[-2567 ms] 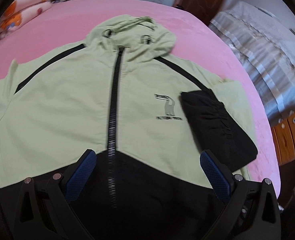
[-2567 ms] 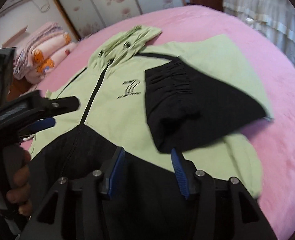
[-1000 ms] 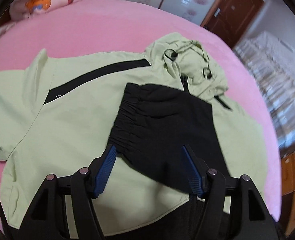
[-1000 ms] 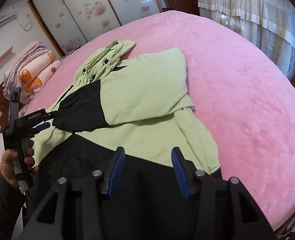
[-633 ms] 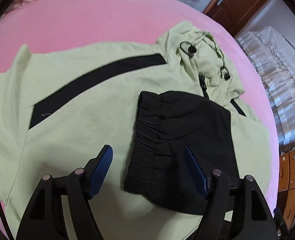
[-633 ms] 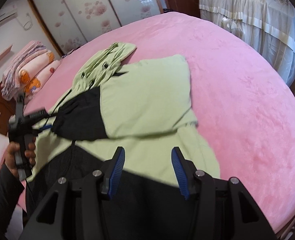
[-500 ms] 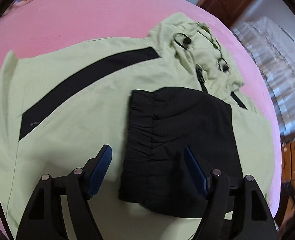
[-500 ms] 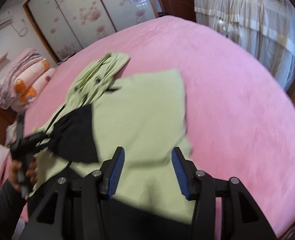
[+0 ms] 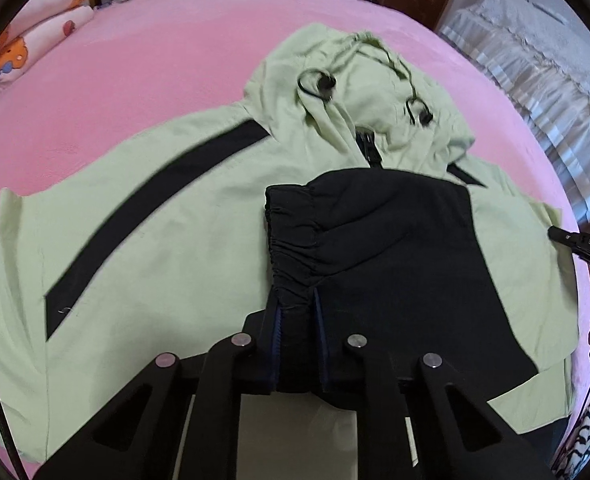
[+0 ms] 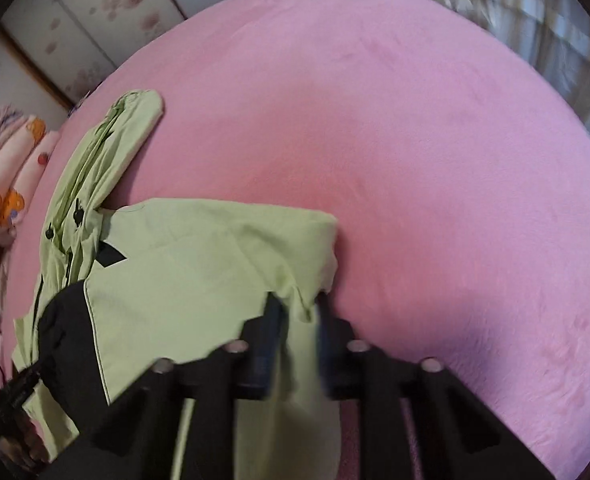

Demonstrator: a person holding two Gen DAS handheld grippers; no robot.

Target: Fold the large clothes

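Observation:
A light green hooded jacket [image 9: 167,248] with black trim lies front up on the pink bed, hood [image 9: 359,92] at the far end. One sleeve is folded across the chest, its black gathered cuff [image 9: 295,236] on top. My left gripper [image 9: 298,300] is shut on that black cuff. In the right wrist view my right gripper [image 10: 299,308] is shut on the green folded edge of the jacket [image 10: 199,264] at its shoulder side. The other gripper shows at the right edge of the left wrist view [image 9: 583,244].
The pink bedspread [image 10: 415,160] spreads wide to the right of the jacket. Folded patterned quilts [image 9: 23,52] lie at the bed's far left. A second bed with a striped cover [image 9: 535,68] stands to the right. A wardrobe and a brown door are behind.
Both grippers have closed: the left came down on the black cuff, the right moved in and down onto the jacket's green folded edge. Earlier both were open above the jacket.

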